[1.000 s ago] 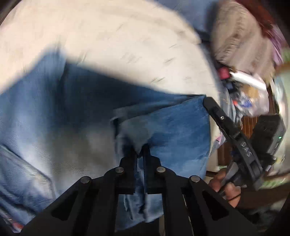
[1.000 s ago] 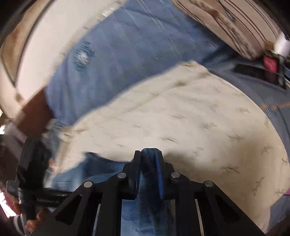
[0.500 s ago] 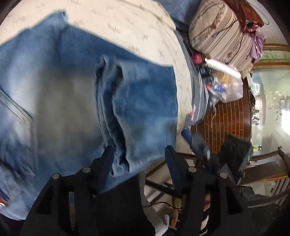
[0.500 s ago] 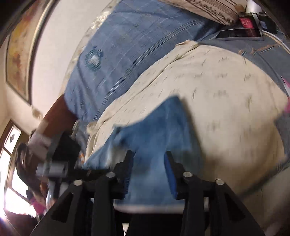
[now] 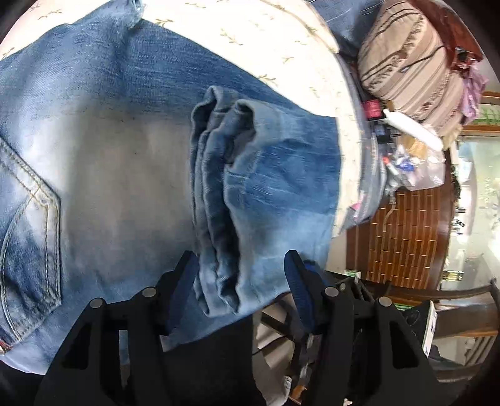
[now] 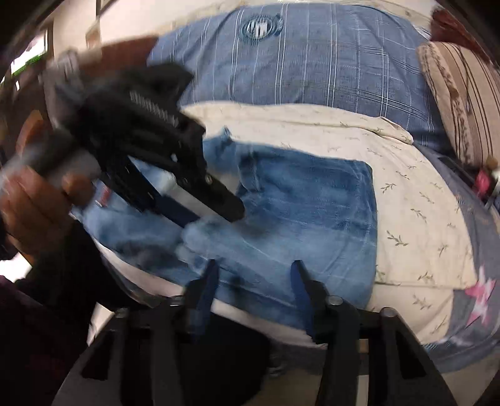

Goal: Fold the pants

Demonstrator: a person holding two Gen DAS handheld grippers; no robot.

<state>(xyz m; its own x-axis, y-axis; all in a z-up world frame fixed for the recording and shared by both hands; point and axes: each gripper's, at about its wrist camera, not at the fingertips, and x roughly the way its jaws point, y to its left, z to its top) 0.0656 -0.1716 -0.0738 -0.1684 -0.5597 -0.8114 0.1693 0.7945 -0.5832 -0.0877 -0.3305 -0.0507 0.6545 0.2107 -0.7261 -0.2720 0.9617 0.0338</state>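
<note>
Faded blue jeans (image 5: 125, 150) lie folded on a cream bedsheet (image 5: 250, 28), the leg ends (image 5: 265, 175) laid over the seat, hems bunched in a ridge. A back pocket shows at the left. My left gripper (image 5: 240, 265) is open and empty just off the near edge of the folded legs. In the right wrist view the jeans (image 6: 306, 212) lie in front of my right gripper (image 6: 253, 268), which is open and empty above their near edge. The left gripper (image 6: 212, 200) appears there too, held over the jeans' left side.
A blue plaid pillow (image 6: 312, 59) lies at the bed's head. A striped brown cushion (image 5: 406, 62) and small clutter (image 5: 406, 162) sit at the bed's right side. Wooden floor (image 5: 403, 237) shows beyond the edge. A starred blue cover (image 6: 478, 296) lies at the right.
Both grippers were shut on the jeans' leg ends a second ago. They laid the legs over the seat, opened, and have drawn back toward the near edge.
</note>
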